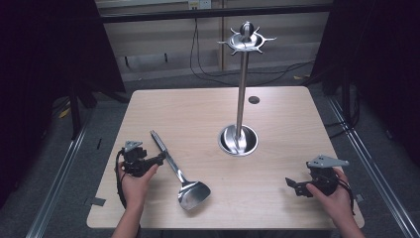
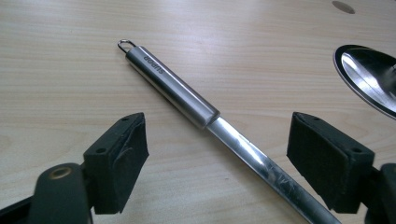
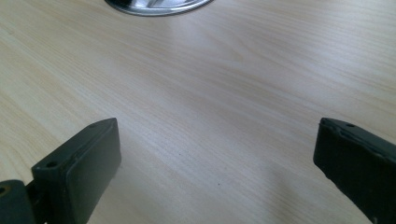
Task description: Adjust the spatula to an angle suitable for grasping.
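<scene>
A steel spatula (image 1: pixel 176 168) lies flat on the wooden table (image 1: pixel 208 106), its handle (image 2: pixel 170 84) pointing away and its blade (image 1: pixel 193 194) toward the front edge. My left gripper (image 1: pixel 159 158) is at the spatula's shaft, open; in the left gripper view (image 2: pixel 217 161) the shaft (image 2: pixel 261 163) runs between the two pads without touching either. My right gripper (image 1: pixel 292 184) rests low at the front right, open, with bare table between its jaws (image 3: pixel 215 163). A tall steel utensil stand (image 1: pixel 241 84) rises from a round base (image 1: pixel 238 140) at the table's middle.
The stand's top ring (image 1: pixel 246 42) carries several empty hooks. A small dark hole (image 1: pixel 254 99) sits in the table behind the stand. The stand's base (image 3: pixel 156 5) lies ahead of the right gripper. Dark curtains and floor cables surround the table.
</scene>
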Demonstrator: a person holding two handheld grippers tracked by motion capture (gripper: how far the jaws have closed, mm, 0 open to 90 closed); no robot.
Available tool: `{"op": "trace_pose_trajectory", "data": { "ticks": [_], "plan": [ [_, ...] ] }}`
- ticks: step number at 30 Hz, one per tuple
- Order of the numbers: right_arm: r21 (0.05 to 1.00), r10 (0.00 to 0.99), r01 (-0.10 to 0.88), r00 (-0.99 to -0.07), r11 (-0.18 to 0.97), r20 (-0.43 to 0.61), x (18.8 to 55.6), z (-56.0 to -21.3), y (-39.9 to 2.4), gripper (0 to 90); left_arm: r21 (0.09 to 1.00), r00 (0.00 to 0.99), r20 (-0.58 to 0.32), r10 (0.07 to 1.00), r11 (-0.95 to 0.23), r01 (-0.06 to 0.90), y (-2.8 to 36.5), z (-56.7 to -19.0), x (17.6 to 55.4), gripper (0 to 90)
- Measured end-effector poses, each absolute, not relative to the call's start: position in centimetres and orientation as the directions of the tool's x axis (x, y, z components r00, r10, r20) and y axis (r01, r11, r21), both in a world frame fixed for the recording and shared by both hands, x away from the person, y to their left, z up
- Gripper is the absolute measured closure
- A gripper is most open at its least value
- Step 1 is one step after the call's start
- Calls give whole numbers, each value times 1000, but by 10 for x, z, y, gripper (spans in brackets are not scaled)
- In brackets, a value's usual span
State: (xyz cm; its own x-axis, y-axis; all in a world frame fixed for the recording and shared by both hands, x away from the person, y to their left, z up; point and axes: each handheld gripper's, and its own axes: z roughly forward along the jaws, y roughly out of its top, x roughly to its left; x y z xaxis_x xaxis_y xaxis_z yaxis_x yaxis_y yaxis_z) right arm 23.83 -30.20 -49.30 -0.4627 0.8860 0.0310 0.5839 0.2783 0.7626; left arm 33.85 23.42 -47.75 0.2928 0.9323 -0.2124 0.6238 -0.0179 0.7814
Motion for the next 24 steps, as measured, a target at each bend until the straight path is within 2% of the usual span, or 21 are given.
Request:
{"op": "trace_pose_trajectory", "data": {
  "ticks": [7,10,12,15,18,19,21,22,24],
  "plan": [
    [789,895,565,-444,241,45,235,-483,-307,12,774,288,-206,935,-24,633,234,-481,343,224],
    [792,893,560,-447,242,43,234,-482,-306,14,770,274,-235,932,6,638,237,-482,345,250],
    [794,892,557,-450,244,42,234,-482,-306,14,767,270,-224,936,-1,641,239,-482,346,268],
    [795,888,551,-458,252,36,234,-482,-305,15,755,270,-218,938,-14,656,239,-482,347,376],
    [795,889,554,-457,248,41,234,-482,-304,16,741,256,-229,939,-2,672,239,-483,348,582],
    [795,889,553,-456,248,40,234,-482,-304,16,732,253,-231,940,-3,681,239,-483,349,582],
    [794,888,556,-457,248,42,234,-482,-305,16,722,245,-206,947,-22,692,239,-484,351,668],
    [794,888,552,-458,253,35,234,-483,-305,17,718,248,-215,945,-20,696,239,-485,352,739],
    [792,888,555,-459,254,37,234,-483,-305,17,706,248,-212,945,-27,707,238,-487,354,771]
  ]
}}
